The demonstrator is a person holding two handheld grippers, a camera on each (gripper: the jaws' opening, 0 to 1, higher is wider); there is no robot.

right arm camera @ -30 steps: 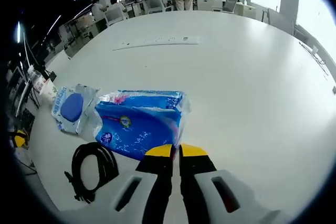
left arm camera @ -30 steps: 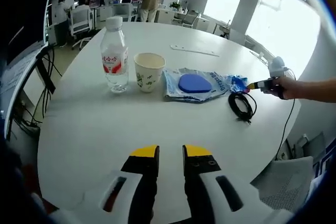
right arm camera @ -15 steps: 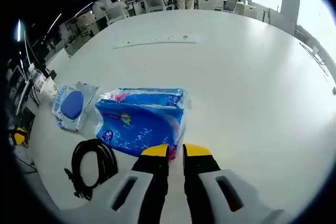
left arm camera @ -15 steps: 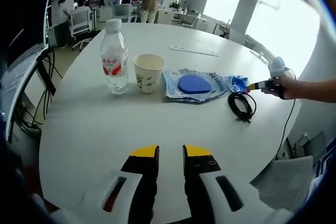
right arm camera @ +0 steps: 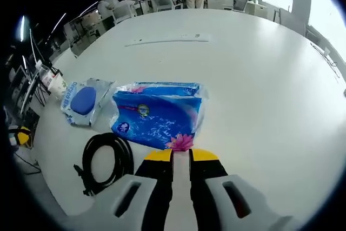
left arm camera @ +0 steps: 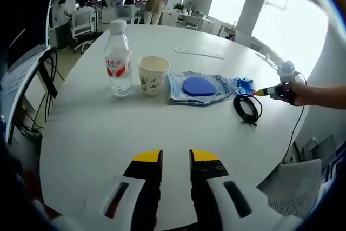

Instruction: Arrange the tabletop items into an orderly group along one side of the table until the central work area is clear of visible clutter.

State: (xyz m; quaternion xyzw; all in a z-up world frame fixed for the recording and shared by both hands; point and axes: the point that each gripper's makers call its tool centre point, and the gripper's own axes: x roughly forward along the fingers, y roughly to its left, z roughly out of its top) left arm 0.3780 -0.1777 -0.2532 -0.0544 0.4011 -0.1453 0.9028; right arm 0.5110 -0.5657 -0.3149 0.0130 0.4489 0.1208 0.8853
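My right gripper (right arm camera: 181,155) hovers just short of the blue tissue pack (right arm camera: 157,116), fingers slightly parted and empty. I judge the pack's placement beside the black cable (right arm camera: 107,160) finished; next I'd tidy that cable. My left gripper (left arm camera: 175,157) waits empty, fingers apart.

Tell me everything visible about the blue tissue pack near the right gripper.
The tissue pack is a soft, glossy plastic-wrapped bundle, blue with white speckles, a small round logo, and a pink flower printed at the corner nearest the right gripper. Its wrapper looks crinkled, clear at the far edge. It lies flat on the white table, between the wipes packet and bare tabletop, with the black cable coil beside it. The gripper's yellow tips sit just short of the flower corner, apparently not gripping it.
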